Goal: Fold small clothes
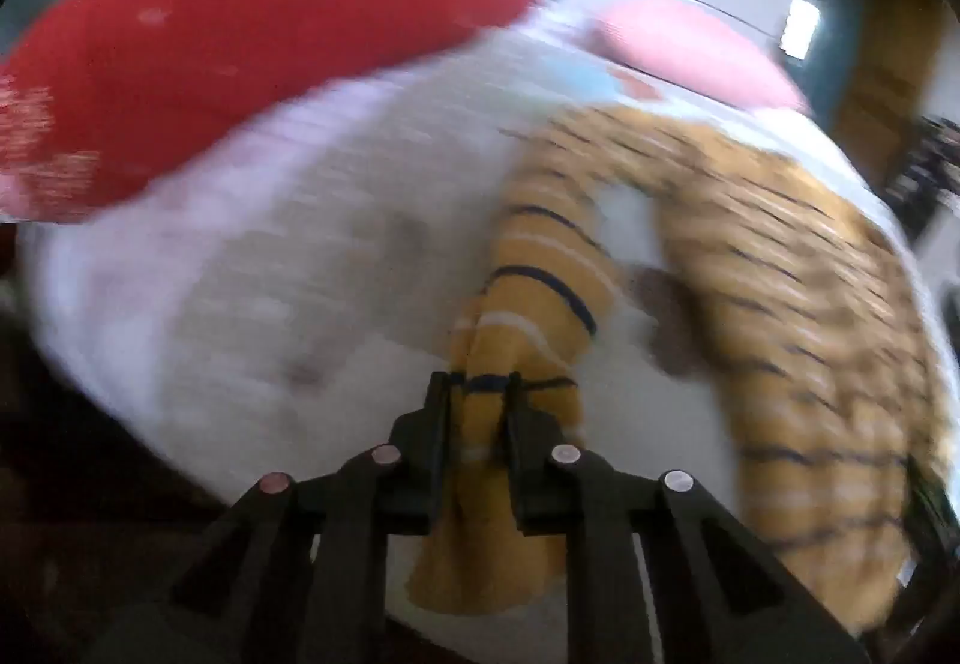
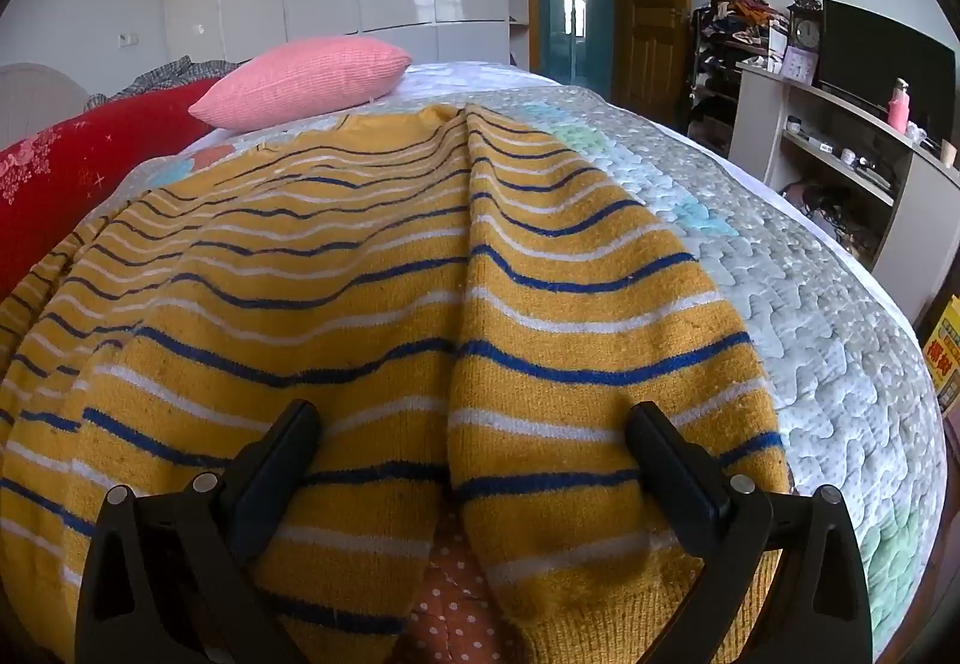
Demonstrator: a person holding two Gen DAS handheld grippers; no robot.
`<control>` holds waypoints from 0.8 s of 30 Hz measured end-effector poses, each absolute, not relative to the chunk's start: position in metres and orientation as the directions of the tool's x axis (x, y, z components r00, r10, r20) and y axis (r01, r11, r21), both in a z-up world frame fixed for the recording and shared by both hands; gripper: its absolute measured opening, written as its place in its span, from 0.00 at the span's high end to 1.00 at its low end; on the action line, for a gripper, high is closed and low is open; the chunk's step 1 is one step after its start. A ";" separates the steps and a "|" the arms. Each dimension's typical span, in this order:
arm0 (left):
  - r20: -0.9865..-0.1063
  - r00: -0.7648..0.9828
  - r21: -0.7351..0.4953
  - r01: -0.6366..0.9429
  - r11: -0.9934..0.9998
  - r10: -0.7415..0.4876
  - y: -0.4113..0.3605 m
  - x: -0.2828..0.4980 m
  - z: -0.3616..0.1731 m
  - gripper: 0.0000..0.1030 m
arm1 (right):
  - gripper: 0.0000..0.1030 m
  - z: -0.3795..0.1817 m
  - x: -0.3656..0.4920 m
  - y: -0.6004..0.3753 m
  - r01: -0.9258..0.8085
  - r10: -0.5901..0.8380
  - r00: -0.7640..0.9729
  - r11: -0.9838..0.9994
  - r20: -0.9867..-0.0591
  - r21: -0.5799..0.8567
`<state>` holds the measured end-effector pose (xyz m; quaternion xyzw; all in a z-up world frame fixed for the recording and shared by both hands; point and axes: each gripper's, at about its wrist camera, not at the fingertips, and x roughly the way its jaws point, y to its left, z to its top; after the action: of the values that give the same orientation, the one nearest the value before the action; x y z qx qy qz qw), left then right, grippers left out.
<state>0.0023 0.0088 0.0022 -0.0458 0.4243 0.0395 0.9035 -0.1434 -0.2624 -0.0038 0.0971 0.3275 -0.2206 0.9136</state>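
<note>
A: How should this fold go, judging by the bed?

B: The left gripper [image 1: 478, 394] is pinched narrow on a sleeve [image 1: 540, 298] of the yellow striped sweater [image 2: 372, 268], so I'd carry that sleeve across the body in one smooth arc and lay it flat, keeping the cuff from twisting. That view is smeared with blur, so fine detail of the grip is hard to read.

A: And the other tongs?

B: The right gripper [image 2: 474, 448] stands wide, holding nothing. Its fingers [image 2: 282, 454] sit low over the near hem, one on each side of a lengthwise ridge in the knit. Pressing there would steady the body.

A: Where does the sweater lie?

B: Spread on the quilted bedspread [image 2: 780, 274], hem near, with the pink pillow [image 2: 306, 78] and red cushion [image 2: 78, 172] far and to the left.
</note>
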 end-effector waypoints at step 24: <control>-0.794 0.516 -0.131 0.370 0.920 -0.321 -0.128 -0.045 -0.027 0.74 | 0.00 -0.004 -0.149 -0.257 0.473 -0.360 0.687 0.881 -0.631 0.012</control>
<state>-0.0454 -0.1278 -0.0274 0.0276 0.4499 -0.1985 0.8703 -0.1491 -0.2569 -0.0037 0.0871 0.3234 -0.2278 0.9143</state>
